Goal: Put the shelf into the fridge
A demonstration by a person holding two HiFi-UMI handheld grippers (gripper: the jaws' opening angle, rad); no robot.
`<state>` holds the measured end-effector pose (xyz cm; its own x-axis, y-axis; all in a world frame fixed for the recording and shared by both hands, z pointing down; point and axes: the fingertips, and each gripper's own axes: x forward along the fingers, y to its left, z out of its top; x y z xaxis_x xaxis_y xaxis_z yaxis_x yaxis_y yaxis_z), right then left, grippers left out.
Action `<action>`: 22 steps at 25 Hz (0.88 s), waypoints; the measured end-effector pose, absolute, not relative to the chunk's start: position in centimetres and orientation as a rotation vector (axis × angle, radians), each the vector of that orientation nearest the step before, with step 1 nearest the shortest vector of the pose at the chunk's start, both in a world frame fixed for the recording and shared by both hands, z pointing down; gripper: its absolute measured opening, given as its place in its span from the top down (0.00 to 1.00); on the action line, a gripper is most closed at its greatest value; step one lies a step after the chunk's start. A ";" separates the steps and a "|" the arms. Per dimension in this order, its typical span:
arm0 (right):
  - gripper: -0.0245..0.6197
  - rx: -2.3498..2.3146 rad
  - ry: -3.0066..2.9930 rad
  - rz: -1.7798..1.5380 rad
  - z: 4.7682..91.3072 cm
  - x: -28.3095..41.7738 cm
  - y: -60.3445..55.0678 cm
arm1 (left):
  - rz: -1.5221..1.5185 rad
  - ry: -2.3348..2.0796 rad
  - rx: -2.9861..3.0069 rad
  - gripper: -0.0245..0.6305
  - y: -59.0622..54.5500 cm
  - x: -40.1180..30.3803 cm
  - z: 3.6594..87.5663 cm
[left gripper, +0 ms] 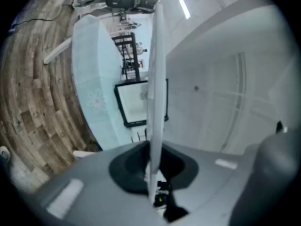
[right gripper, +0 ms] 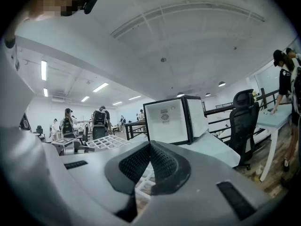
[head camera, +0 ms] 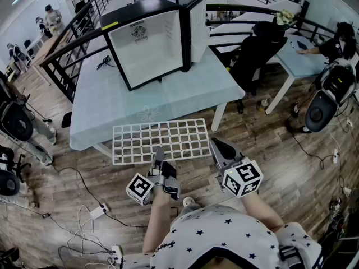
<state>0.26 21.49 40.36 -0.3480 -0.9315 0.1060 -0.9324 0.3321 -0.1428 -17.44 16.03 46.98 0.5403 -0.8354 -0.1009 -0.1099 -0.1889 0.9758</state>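
Pale table upper centre, bearing open fridge. Below it, mid-frame, white wire shelf held level, clamped at near edge by left gripper, at lower-right corner by right gripper.

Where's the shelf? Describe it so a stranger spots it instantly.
Find the pale blue table carrying the open black fridge. At its near edge, the left gripper holds the shelf: a flat white wire grid, the only lattice there.
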 end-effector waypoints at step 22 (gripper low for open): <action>0.93 1.776 -2.637 0.337 40.8 0.8 21.0 | -0.800 -0.822 1.652 0.91 16.1 -17.1 47.0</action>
